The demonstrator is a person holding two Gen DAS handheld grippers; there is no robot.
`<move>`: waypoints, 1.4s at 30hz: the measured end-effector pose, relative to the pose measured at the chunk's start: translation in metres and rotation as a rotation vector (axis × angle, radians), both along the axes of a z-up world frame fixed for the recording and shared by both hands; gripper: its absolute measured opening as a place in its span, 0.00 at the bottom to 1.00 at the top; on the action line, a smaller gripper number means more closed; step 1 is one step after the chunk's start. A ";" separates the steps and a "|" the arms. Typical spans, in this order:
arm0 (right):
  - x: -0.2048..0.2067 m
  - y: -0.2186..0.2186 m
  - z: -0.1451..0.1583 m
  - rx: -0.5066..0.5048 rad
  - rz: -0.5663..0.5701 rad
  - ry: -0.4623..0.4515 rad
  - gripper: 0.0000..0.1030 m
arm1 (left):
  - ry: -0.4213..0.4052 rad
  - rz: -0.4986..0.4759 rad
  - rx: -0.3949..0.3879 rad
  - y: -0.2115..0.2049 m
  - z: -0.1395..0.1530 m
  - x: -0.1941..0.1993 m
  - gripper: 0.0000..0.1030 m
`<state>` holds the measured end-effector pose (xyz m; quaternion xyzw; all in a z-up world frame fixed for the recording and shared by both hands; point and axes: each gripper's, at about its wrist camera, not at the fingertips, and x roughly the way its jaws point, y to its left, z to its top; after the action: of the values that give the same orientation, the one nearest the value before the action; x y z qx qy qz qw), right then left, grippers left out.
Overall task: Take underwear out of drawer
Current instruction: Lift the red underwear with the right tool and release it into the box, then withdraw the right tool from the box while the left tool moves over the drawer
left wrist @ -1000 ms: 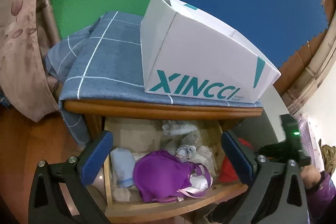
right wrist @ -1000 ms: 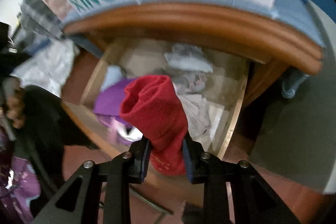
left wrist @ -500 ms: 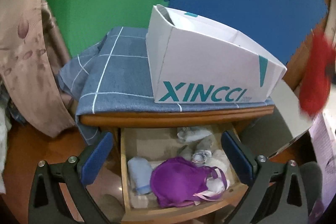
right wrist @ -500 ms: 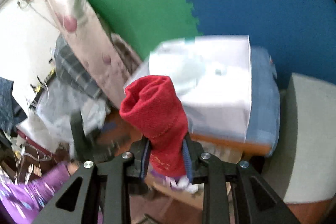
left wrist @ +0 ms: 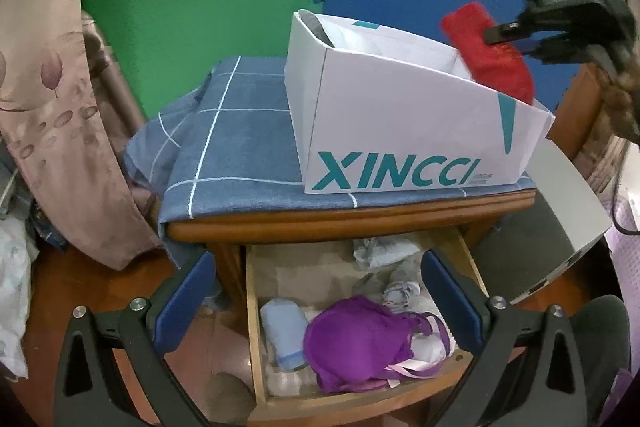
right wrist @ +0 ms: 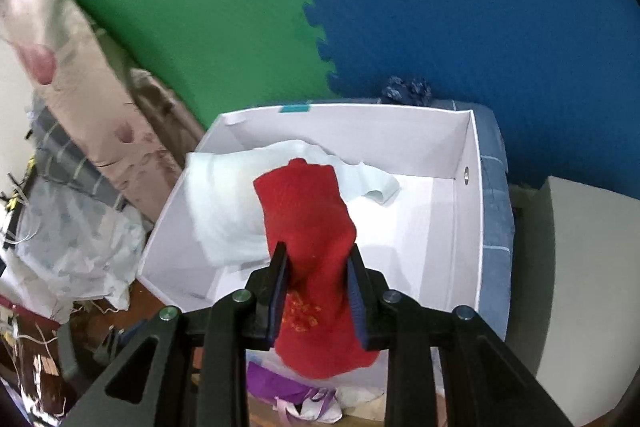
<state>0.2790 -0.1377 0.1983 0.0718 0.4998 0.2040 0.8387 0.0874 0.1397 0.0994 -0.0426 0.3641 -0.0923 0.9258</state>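
Red knitted fabric, a folded piece of underwear (right wrist: 306,223), is sitting clamped between the pads of the right gripper (right wrist: 316,291), whose jaws are closed hard on its middle. Its long axis is running along the gripper's fingers, with one end projecting forward at centre frame and the other hanging below the pads toward the bottom edge. In the left wrist view the same garment (left wrist: 490,53) is showing at upper right, above the far right corner of the white cardboard box with teal lettering (left wrist: 400,131).

In the right wrist view the box (right wrist: 472,211) is lying directly beyond and below the garment, open side up, with a pale white cloth (right wrist: 224,203) already inside at its left. The coming move appears to turn on this: the garment is held over the box opening, so release should call for little more than lowering and opening. The right hand is the nearer one by far.

The left gripper (left wrist: 316,303) is standing wide open and holding nothing, its blue pads framing the open wooden drawer (left wrist: 256,327) at lower centre. Inside the drawer a purple bra (left wrist: 356,343), a light blue folded item (left wrist: 282,327) and grey-white bundles (left wrist: 384,253) are awaiting removal. The box is resting on a blue checked cloth (left wrist: 224,139) covering the wooden cabinet top.
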 end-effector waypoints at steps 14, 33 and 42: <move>0.041 0.035 -0.043 -0.115 -0.036 0.035 0.26 | 0.029 0.003 0.070 -0.007 -0.007 0.003 0.99; -0.053 0.004 0.002 0.073 -0.051 -0.329 0.56 | 0.059 -0.014 0.121 -0.014 -0.013 0.005 0.99; -0.173 -0.053 -0.064 -0.042 -0.134 -0.385 0.58 | 0.075 -0.035 0.157 -0.020 -0.017 0.006 0.99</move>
<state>0.1062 -0.1912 0.1344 0.0472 0.3284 0.1475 0.9317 0.0931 0.1194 0.0821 0.0330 0.4051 -0.0781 0.9103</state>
